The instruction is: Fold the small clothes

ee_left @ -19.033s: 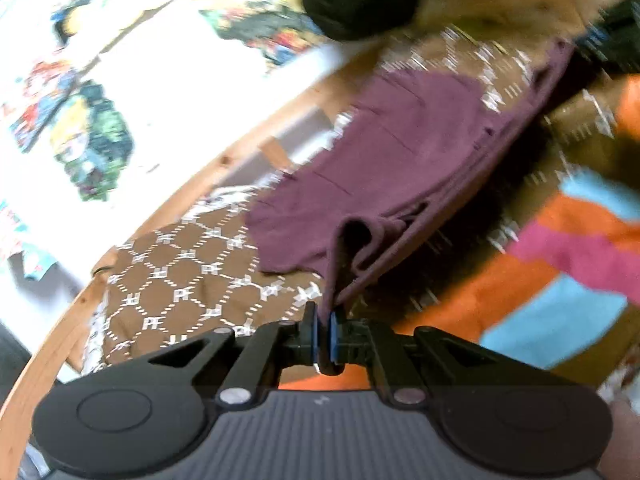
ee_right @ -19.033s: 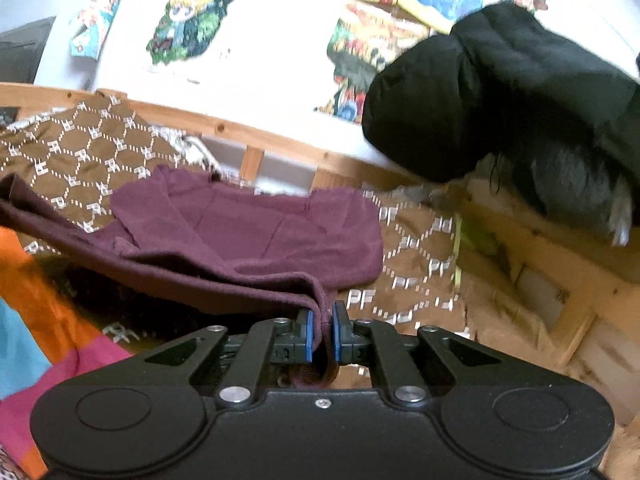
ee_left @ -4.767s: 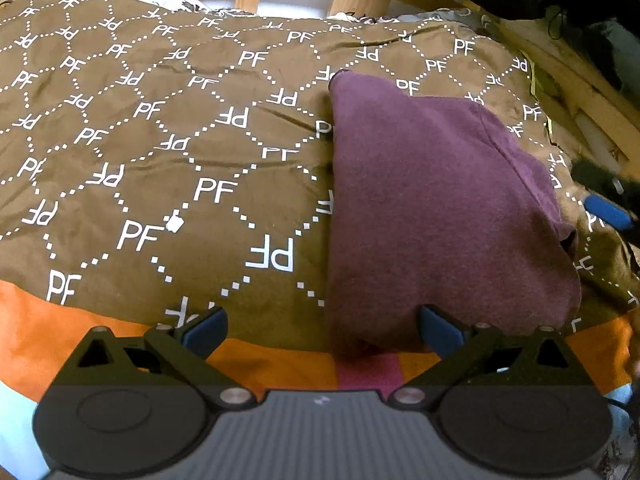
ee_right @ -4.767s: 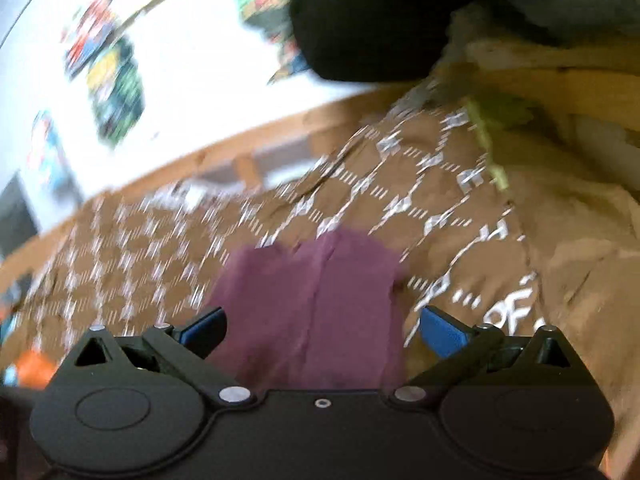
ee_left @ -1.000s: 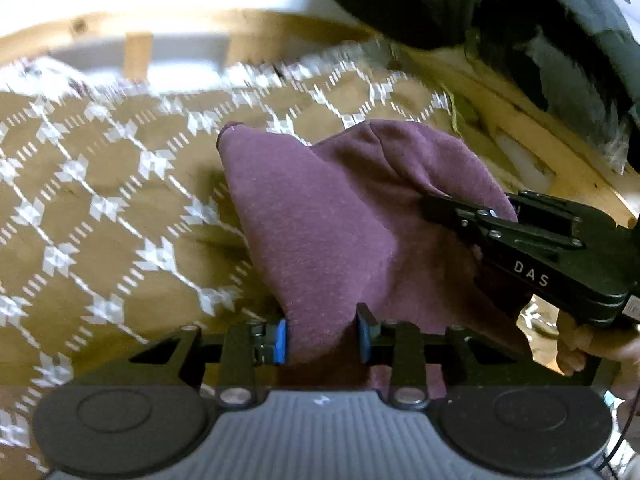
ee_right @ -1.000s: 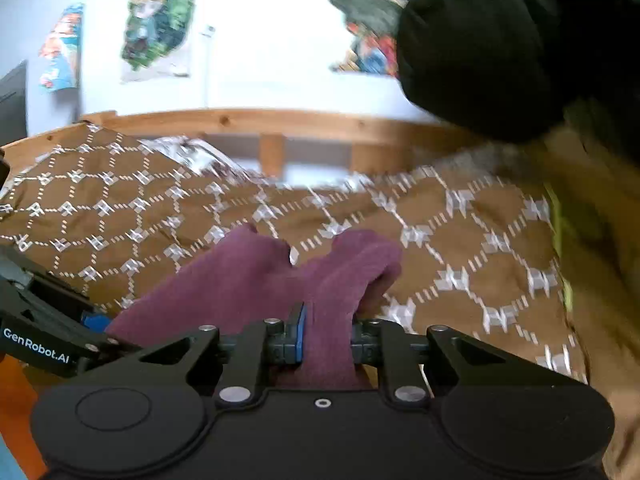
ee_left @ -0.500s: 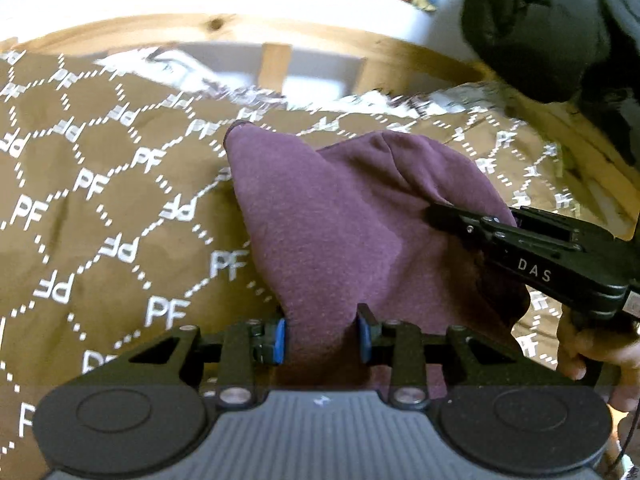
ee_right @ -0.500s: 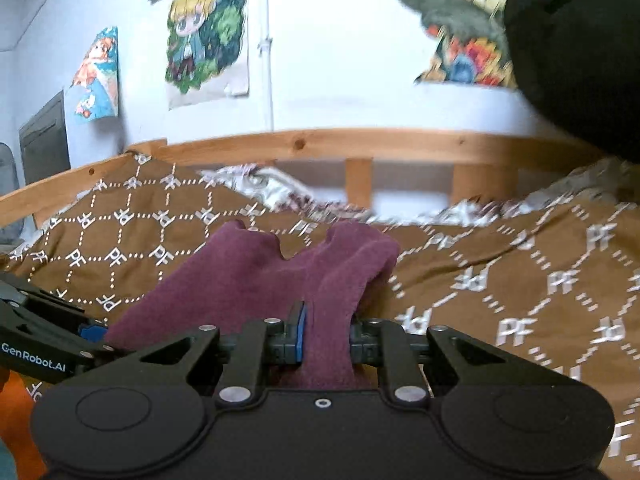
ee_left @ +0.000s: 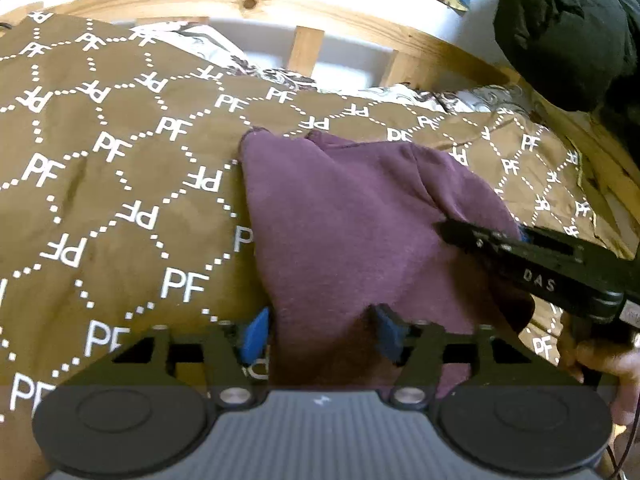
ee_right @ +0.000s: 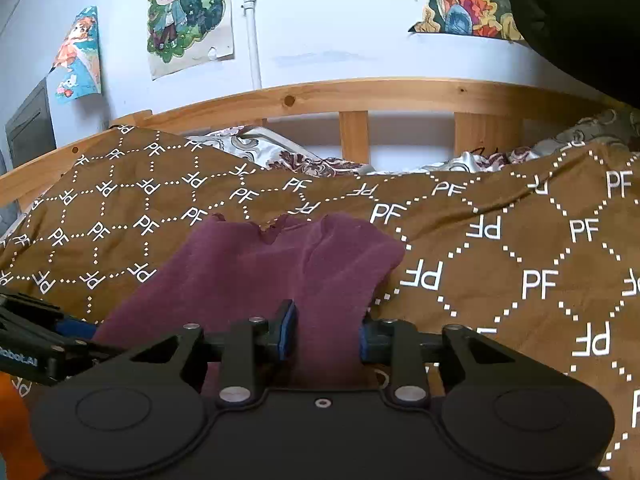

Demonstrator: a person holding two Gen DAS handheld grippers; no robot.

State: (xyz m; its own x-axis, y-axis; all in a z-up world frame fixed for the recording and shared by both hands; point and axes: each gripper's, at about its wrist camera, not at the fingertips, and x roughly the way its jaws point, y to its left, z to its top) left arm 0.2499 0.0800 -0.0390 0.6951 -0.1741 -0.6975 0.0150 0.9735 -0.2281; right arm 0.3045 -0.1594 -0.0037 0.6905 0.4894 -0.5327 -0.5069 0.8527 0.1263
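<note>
A folded maroon garment (ee_left: pixel 352 216) lies on the brown "PF" patterned blanket (ee_left: pixel 120 200); it also shows in the right wrist view (ee_right: pixel 280 272). My left gripper (ee_left: pixel 322 334) is at the garment's near edge, its jaws parted a little with the cloth between them, no longer pinching it. My right gripper (ee_right: pixel 326 330) is at the garment's right near edge, jaws likewise parted around the cloth. The right gripper's body shows in the left wrist view (ee_left: pixel 540 268), and the left one's shows in the right wrist view (ee_right: pixel 44 344).
A wooden bed rail (ee_right: pixel 360 96) runs along the far side under a white wall with posters (ee_right: pixel 188 16). A black jacket (ee_left: pixel 568 28) hangs at the upper right. A floral sheet (ee_right: pixel 296 156) peeks out behind the blanket (ee_right: pixel 520 240).
Both grippers have lowered the folded garment onto the blanket and their jaws have widened, loosening their hold on it.
</note>
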